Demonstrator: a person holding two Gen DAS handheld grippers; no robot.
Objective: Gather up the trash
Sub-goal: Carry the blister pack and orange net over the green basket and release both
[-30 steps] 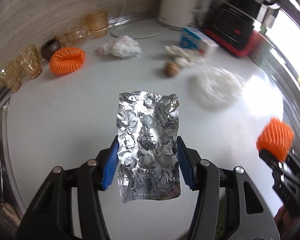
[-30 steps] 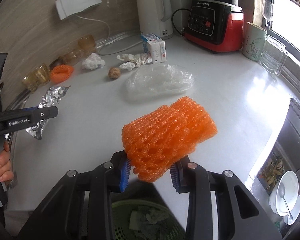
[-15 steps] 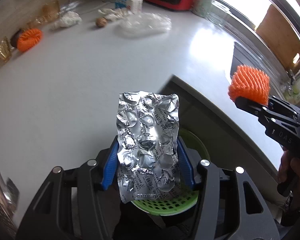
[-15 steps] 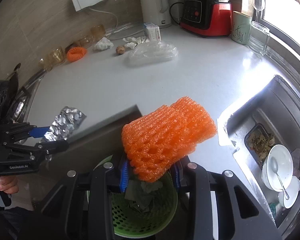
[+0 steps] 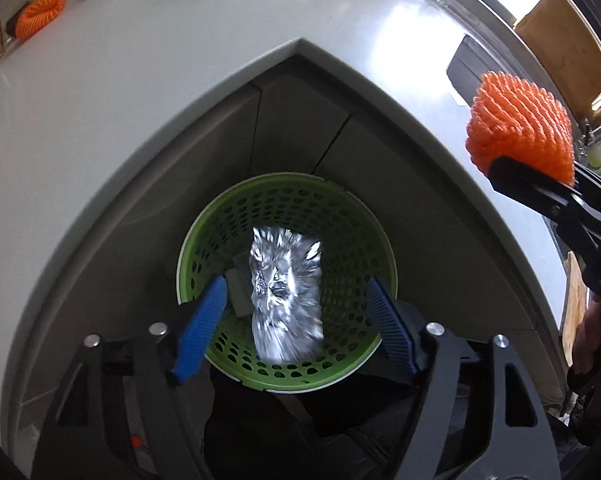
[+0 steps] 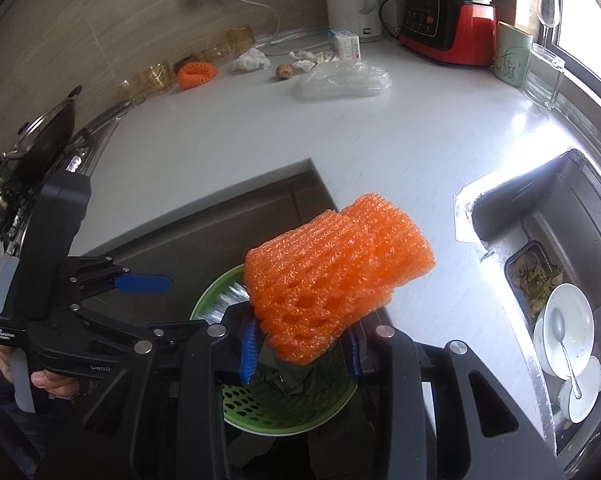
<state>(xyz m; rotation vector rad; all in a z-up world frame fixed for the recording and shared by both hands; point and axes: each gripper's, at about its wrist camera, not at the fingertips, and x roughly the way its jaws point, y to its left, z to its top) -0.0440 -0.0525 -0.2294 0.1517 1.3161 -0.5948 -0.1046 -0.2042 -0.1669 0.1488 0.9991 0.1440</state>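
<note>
- Right now the left hand-held gripper is opening its jaws right above the green basket, and the foil blister sheet is falling between the blue pads, touching neither of them. The sheet is blurred, so I cannot tell how deep it is inside the basket.
- The sheet is light and flat, so it may be turning in the air and catching the basket rim, then sliding to the floor beside the basket.
- The right hand-held gripper is holding the orange foam net with narrow jaws, just above the basket and beside the left one. Both tools are crowding over the same opening, so they may be knocking each other.
- The net is springy; released too near the rim, it may be bouncing out.
- More trash is lying on the desk well behind the basket: a clear plastic bag, crumpled tissues and an orange ring net.
</note>
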